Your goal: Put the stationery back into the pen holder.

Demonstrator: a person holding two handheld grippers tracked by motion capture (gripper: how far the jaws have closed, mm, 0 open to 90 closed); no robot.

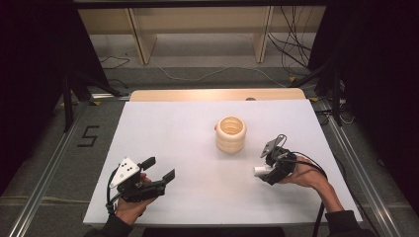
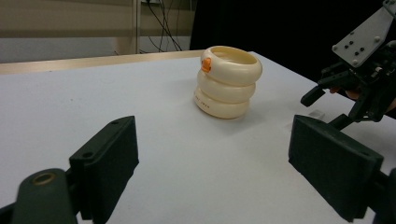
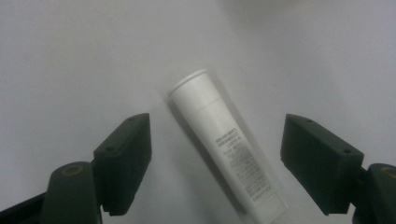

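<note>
White table top point(image 1: 163, 148) on wood, grey floor point(image 1: 207, 74) with cables point(image 1: 291, 49), pale shelving point(image 1: 197, 24) behind, dark curtains point(image 1: 29, 74)

Center frame, a cream ringed cup point(image 1: 230, 134) with an orange tab sits on the white table point(image 1: 173, 128) — wood edge above. Lower right, a white tube point(image 3: 225, 144) — grey print. Black grippers.

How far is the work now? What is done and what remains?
Nothing looks done yet. The white tube lies flat on the table, between the open jaws of the right gripper, not gripped. The left gripper hovers open. The cream ringed container stands apart; what follows is unclear.
</note>
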